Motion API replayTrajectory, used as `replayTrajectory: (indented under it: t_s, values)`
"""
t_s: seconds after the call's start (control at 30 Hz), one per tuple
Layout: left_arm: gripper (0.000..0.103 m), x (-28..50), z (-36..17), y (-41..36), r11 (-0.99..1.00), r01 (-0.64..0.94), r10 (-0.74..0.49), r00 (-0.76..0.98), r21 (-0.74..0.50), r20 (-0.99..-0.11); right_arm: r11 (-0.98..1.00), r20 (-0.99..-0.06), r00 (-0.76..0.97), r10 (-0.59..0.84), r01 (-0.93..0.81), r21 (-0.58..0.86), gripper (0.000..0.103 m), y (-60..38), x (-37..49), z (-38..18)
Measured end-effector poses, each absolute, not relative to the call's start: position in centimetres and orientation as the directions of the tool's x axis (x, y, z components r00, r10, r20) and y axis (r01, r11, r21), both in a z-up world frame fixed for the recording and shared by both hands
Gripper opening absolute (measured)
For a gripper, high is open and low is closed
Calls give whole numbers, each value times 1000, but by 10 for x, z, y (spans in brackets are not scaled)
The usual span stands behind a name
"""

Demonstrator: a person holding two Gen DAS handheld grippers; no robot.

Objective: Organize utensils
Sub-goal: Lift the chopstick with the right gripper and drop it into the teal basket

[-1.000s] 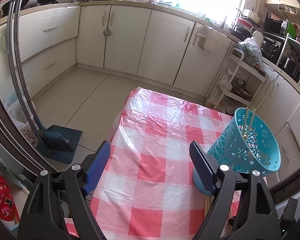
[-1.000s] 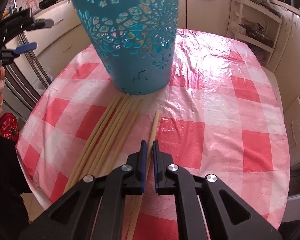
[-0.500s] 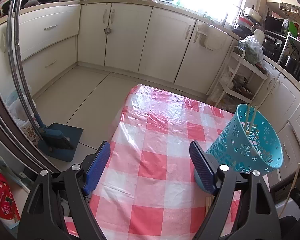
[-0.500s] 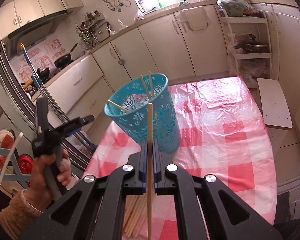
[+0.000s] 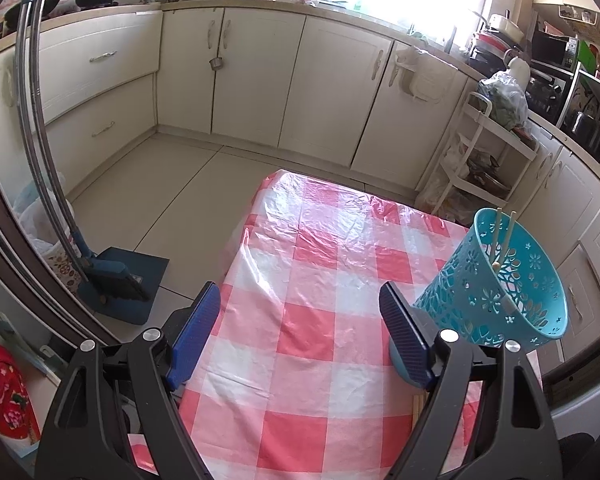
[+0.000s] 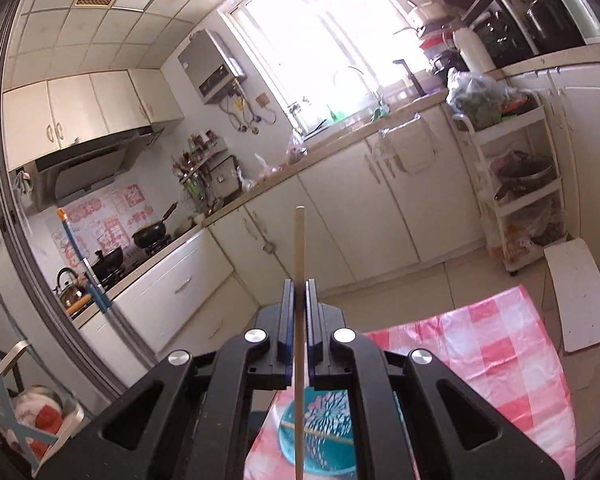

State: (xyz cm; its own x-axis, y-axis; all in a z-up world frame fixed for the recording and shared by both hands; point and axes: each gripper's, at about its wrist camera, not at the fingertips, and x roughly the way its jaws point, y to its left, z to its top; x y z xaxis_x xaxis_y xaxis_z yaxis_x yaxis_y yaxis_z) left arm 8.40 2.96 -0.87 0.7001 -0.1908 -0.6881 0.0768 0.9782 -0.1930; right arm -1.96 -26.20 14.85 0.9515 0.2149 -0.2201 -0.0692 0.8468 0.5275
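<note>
A turquoise perforated basket (image 5: 496, 280) stands on the red-checked tablecloth (image 5: 320, 320) at the right, with chopsticks (image 5: 498, 236) leaning inside it. My left gripper (image 5: 300, 340) is open and empty, low over the table's near edge, just left of the basket. My right gripper (image 6: 299, 296) is shut on a single wooden chopstick (image 6: 299, 264), held upright. Its lower end hangs over the basket (image 6: 320, 436), which shows from above far below the fingers. Ends of more chopsticks (image 5: 418, 416) lie on the cloth behind my left gripper's right finger.
Cream kitchen cabinets (image 5: 260, 80) run along the far walls. A white shelf trolley (image 5: 480, 168) stands beyond the table's far right corner. A blue dustpan and broom (image 5: 116, 280) sit on the floor at the left. A white board (image 6: 584, 292) lies on the floor.
My right gripper has risen and tilted up with the chopstick, so the basket now lies below it instead of ahead. The left gripper has barely moved.
</note>
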Motion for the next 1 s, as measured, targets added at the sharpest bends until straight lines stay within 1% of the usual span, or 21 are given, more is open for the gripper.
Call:
replayTrajectory:
  t_s: [0.1, 0.2, 0.43, 0.47, 0.5, 0.57, 0.67, 0.73, 0.8, 0.9, 1.0]
  values:
    - [79, 82, -5, 26, 982, 83, -178, 713, -170, -678, 878, -223, 967, 121, 1, 479, 6, -256, -9, 137]
    - [80, 80, -1, 22, 985, 91, -165, 728, -144, -666, 912, -262, 963, 63, 51, 407, 6, -245, 0, 116]
    - [83, 78, 3, 11, 989, 116, -147, 748, -90, -647, 928, -378, 923, 72, 77, 365, 6, -243, 10, 73]
    - [84, 77, 4, 9, 989, 119, -145, 749, -85, -647, 929, -391, 917, 80, 74, 362, 9, -243, 10, 70]
    - [84, 77, 4, 8, 990, 120, -143, 749, -80, -647, 930, -397, 914, 83, 72, 359, 14, -243, 10, 70]
    - [84, 77, 3, 8, 990, 120, -139, 749, -75, -648, 932, -396, 915, 83, 69, 356, 18, -241, 4, 70]
    - [84, 78, 2, 9, 991, 115, -134, 749, -72, -649, 933, -378, 922, 83, 61, 354, 20, -244, -7, 79]
    - [85, 78, 1, 11, 992, 110, -128, 749, -69, -650, 932, -353, 932, 82, 53, 358, 21, -247, -19, 89]
    - [85, 78, 1, 11, 992, 106, -124, 750, -67, -649, 932, -323, 943, 78, 46, 359, 25, -250, -32, 99]
    - [85, 77, 1, 11, 992, 105, -121, 752, -64, -648, 930, -286, 956, 66, 45, 364, 29, -257, -58, 113]
    - [86, 77, 1, 11, 993, 105, -120, 751, -61, -649, 932, -285, 957, 48, 60, 357, 30, -259, -85, 113]
